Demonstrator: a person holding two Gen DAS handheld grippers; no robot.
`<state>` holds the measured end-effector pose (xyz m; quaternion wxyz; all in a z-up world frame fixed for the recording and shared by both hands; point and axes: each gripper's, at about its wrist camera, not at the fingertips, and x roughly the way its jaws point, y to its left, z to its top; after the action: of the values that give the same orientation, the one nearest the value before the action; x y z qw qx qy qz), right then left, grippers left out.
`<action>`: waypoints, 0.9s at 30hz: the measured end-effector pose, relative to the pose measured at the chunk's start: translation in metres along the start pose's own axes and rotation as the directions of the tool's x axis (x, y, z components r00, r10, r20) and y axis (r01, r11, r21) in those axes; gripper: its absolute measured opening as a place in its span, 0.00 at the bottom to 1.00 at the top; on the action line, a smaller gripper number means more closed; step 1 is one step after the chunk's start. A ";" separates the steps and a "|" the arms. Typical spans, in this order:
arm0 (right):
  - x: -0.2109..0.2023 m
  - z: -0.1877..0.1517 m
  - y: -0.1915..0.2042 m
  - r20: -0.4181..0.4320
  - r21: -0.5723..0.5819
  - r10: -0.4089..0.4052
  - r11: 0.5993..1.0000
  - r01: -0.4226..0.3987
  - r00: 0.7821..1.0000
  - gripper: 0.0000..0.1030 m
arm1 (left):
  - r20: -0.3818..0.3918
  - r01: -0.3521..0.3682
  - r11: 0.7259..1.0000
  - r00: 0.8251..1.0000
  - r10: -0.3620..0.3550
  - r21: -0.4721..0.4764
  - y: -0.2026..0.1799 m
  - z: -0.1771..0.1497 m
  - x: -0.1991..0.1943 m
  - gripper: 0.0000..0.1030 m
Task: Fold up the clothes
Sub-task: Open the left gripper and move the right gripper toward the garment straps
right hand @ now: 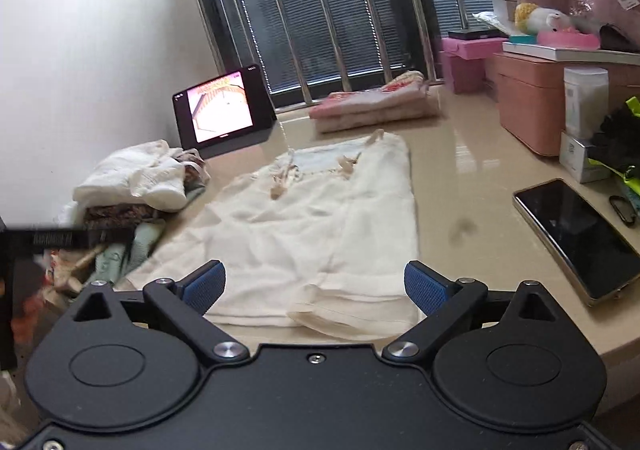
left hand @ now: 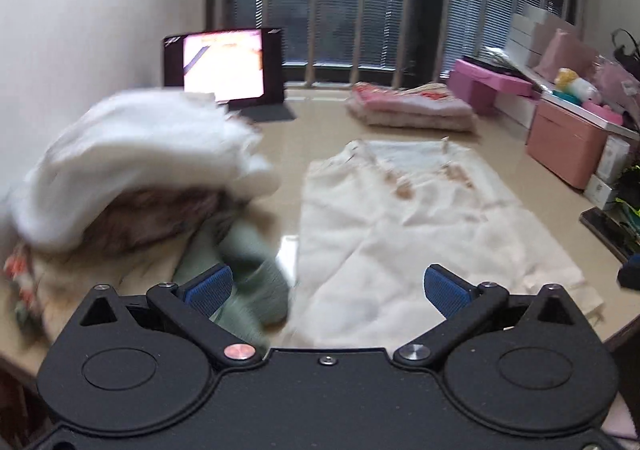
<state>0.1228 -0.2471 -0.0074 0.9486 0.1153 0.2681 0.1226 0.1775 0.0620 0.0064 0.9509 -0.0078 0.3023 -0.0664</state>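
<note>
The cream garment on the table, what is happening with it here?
A person holds a two-finger gripper in each hand. The left gripper and the right gripper are both open and hold nothing. The cream garment lies spread flat on the table, not yet folded. To its left is a pile of unfolded clothes. At the far side, near the window, lies a folded pink stack. A tablet and a phone are also on the table.

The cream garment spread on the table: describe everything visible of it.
The cream garment lies flat on the beige table, thin, wrinkled, woven-looking fabric. Its far end has a pale blue panel and tan lace trim; its near hem looks doubled over. The clothes pile borders its left edge. Both open grippers hover near its hem, neither gripping.
</note>
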 end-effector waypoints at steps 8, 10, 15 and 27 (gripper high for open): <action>0.009 -0.009 0.021 -0.072 0.015 0.050 0.999 -0.049 0.996 0.96 | -0.043 0.029 0.990 0.998 -0.035 -0.137 0.027 -0.040 -0.005 1.00; 0.012 -0.010 0.026 -0.099 0.002 0.053 0.999 -0.053 0.994 0.96 | -0.036 0.028 0.987 0.999 -0.035 -0.160 0.029 -0.045 -0.004 1.00; 0.017 -0.004 0.037 -0.112 -0.025 0.044 0.999 -0.047 0.993 0.96 | -0.014 0.024 0.975 1.000 -0.028 -0.220 0.030 -0.050 0.001 0.98; 0.035 0.031 0.060 -0.120 -0.067 0.074 0.994 -0.083 0.990 0.94 | -0.023 0.089 0.945 0.995 -0.101 -0.315 0.042 -0.046 0.023 0.64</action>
<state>0.1586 -0.1851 0.0183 0.9291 0.0844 0.3142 0.1760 0.1747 0.1014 -0.0471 0.9271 -0.1721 0.3269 -0.0634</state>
